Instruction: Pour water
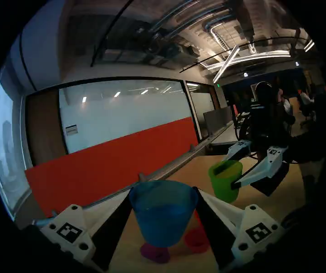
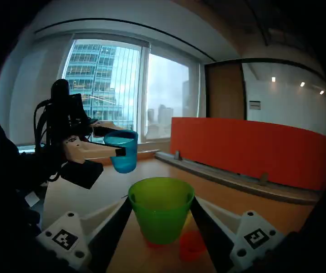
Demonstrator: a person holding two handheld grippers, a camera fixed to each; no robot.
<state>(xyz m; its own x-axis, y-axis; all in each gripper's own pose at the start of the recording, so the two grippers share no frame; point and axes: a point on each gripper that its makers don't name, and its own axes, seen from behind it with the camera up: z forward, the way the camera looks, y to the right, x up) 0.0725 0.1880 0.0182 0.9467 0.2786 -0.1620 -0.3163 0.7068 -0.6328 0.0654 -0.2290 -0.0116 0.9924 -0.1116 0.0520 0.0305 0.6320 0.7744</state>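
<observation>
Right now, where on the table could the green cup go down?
The bare wooden tabletop between the green plastic cup and the orange partition is free. Crowded nearer: a small red cup below it, a small purple cup below the blue plastic cup.

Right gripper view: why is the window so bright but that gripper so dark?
Right gripper view: daylight through the window backlights the left gripper holding the blue cup, while the green cup looks clear. Left gripper view: ceiling lights glare, and the fisheye bends the red panel.
</observation>
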